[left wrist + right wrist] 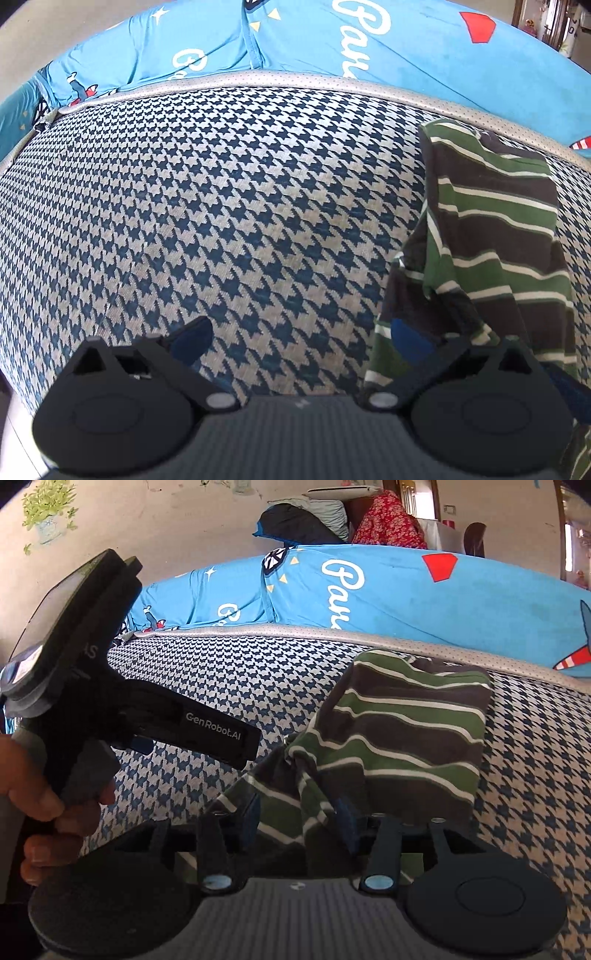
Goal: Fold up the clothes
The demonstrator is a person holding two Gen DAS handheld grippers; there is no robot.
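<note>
A shirt with green, dark grey and white stripes (498, 221) lies folded on a blue-and-white houndstooth cushion (221, 221). My left gripper (301, 339) stands wide open just left of the shirt's near edge, its right fingertip (410, 339) against the cloth and nothing between the fingers. In the right wrist view, my right gripper (299, 819) is shut on the bunched near edge of the striped shirt (406, 731), which rises off the cushion there. The left gripper's housing (207, 727) shows at left, held by a person's hand (48, 801).
A grey perforated trim (295, 79) borders the cushion's far edge. Behind it lies a bright blue sheet (388, 590) with white lettering and red shapes. Pillows and a red flowered cloth (388, 520) are piled at the back against a wall.
</note>
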